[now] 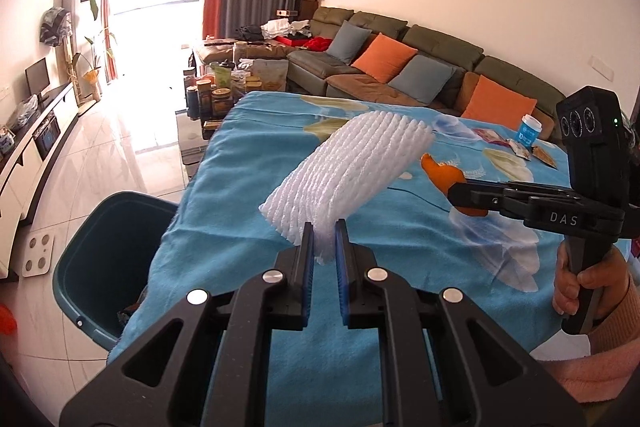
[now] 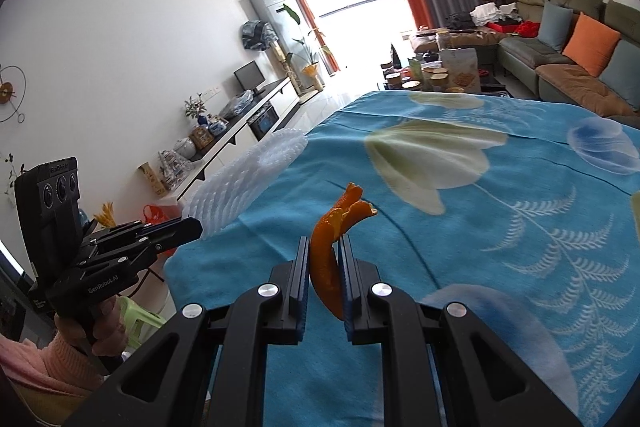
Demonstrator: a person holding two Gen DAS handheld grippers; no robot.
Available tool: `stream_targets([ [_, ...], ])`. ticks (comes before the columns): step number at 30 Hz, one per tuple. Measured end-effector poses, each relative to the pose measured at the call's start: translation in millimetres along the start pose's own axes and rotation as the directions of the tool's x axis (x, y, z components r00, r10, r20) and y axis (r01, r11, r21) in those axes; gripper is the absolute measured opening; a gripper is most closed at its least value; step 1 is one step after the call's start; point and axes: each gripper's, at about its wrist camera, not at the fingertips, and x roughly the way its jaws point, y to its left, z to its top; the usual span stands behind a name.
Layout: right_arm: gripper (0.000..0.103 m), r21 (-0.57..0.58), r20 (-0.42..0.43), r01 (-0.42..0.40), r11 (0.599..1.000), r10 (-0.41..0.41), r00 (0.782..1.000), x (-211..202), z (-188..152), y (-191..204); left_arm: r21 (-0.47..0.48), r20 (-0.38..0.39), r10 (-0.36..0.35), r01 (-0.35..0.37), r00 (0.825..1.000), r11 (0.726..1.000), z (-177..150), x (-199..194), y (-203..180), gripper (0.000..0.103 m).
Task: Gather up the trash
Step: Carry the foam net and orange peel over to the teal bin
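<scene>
Trash is in both our tongs: the left gripper (image 1: 324, 227) is clamped on one white ribbed foam fruit sleeve (image 1: 348, 167), and the right gripper (image 2: 325, 247) is clamped on one curled orange peel (image 2: 332, 243). Both pieces hang above the blue flower-printed tablecloth (image 1: 248, 163). We judge the carry step is in hand. One dark green plastic bin (image 1: 104, 251) stands below and left of the left tongs, so next we should bring each piece over its mouth and part the jaws. Beyond the right tongs we count one blue-labelled cup (image 1: 529, 131) and several flat wrappers (image 1: 520, 147); their number is unclear.
</scene>
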Motion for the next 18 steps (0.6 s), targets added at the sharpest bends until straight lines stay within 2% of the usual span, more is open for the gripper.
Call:
stream_targets([
  [18,0.013,-0.047,-0.038,-0.061,0.997,0.059,0.998,26.9,8.1,31.5,-0.048,0.012,0.056,-0.056,0.998,0.997,-9.1,-16.4,20.1,0.011],
])
